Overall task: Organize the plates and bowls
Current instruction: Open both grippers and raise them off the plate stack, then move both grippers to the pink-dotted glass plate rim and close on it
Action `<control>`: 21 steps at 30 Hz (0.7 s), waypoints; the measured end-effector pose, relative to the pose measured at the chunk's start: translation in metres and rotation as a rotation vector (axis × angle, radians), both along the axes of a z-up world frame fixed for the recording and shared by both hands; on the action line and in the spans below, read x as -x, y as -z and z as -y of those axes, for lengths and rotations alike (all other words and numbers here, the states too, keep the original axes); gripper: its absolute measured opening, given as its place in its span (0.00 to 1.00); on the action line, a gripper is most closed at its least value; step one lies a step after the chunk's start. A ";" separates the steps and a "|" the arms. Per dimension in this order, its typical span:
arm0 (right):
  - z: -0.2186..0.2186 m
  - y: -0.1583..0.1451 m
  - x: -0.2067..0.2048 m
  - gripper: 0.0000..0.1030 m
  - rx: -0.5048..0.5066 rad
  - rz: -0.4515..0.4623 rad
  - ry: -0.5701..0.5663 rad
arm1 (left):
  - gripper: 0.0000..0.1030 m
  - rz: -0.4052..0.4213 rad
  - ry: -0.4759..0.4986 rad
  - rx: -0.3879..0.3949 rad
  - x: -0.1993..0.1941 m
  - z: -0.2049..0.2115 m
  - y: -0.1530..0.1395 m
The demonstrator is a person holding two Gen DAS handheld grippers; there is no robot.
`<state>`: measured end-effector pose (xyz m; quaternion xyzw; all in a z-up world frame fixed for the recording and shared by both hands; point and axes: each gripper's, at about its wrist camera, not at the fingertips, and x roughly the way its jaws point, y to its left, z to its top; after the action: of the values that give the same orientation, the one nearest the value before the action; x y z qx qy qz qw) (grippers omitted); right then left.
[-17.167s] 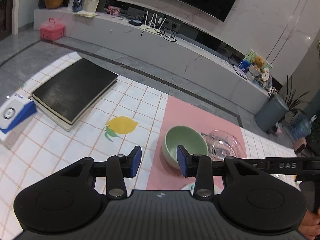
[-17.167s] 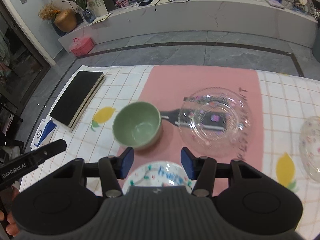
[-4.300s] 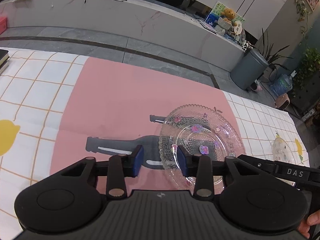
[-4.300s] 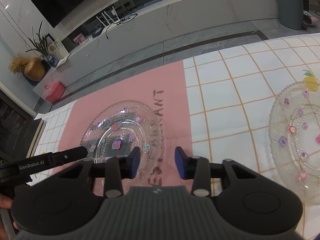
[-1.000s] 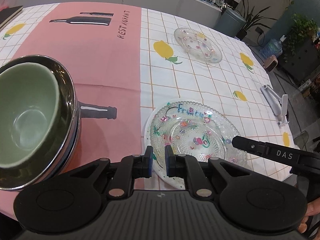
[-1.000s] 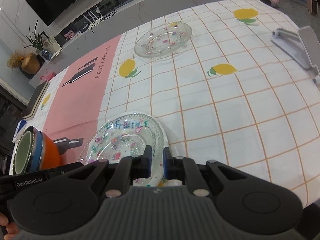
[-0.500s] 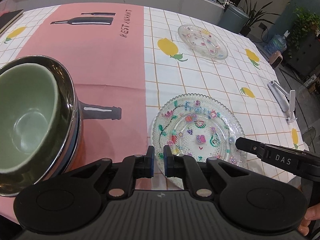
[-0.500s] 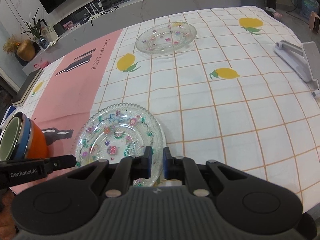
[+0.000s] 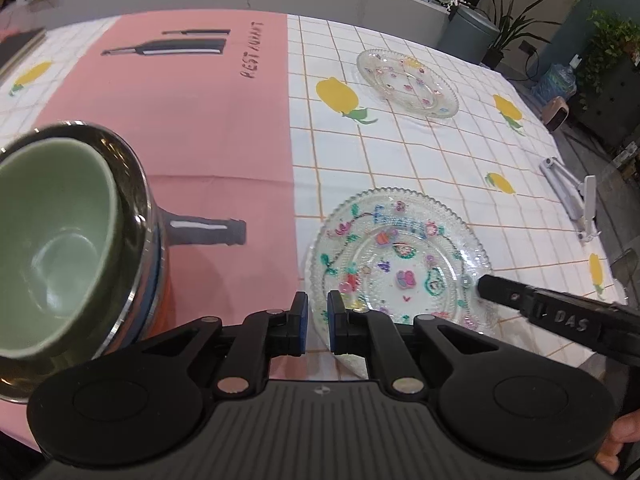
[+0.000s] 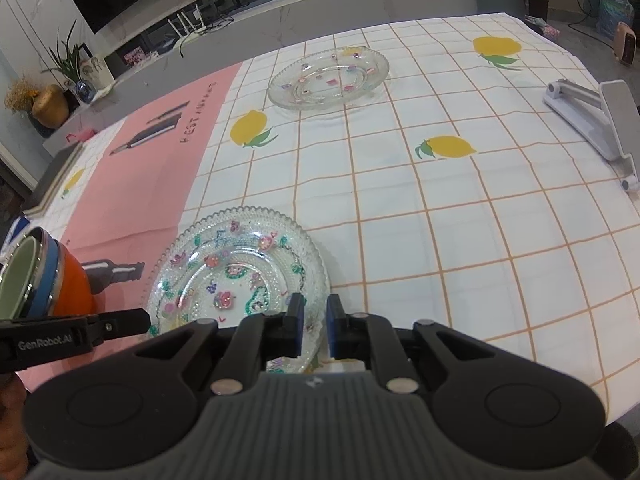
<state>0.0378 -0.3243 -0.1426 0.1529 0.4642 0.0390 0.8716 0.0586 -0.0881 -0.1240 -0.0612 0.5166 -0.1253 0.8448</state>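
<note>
A stack of clear patterned glass plates (image 9: pixel 400 264) lies on the tablecloth near the front edge; it also shows in the right wrist view (image 10: pixel 236 276). My left gripper (image 9: pixel 317 316) is shut on the stack's near-left rim. My right gripper (image 10: pixel 313 322) is shut on its near-right rim. A green bowl (image 9: pixel 52 240) sits nested in a steel, blue and orange bowl stack (image 10: pixel 60 280) to the left. Another clear glass plate (image 9: pixel 408 80) lies farther back, also in the right wrist view (image 10: pixel 328 76).
A white folding stand (image 10: pixel 592 120) lies at the table's right edge. A black book (image 10: pixel 52 184) lies at the far left. The tablecloth (image 9: pixel 200 120) has a pink panel and lemon prints. A TV bench runs behind the table.
Both grippers have stayed shut on the plate stack's rim. The stack has settled lower and closer onto the cloth beside the bowls, and both cameras have shifted slightly.
</note>
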 end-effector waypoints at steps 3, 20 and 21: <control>0.002 -0.004 0.001 0.29 0.012 0.012 0.016 | 0.17 0.020 -0.004 -0.014 0.001 -0.001 -0.005; 0.027 -0.022 -0.014 0.36 -0.015 0.035 0.071 | 0.24 0.139 0.045 0.069 -0.033 0.020 -0.059; 0.030 -0.022 -0.017 0.37 -0.015 0.036 0.076 | 0.24 0.143 0.049 0.073 -0.037 0.022 -0.061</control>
<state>0.0545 -0.3541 -0.1202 0.1761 0.4423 0.0121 0.8794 0.0954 -0.1106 -0.0628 -0.0704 0.4516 -0.1687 0.8733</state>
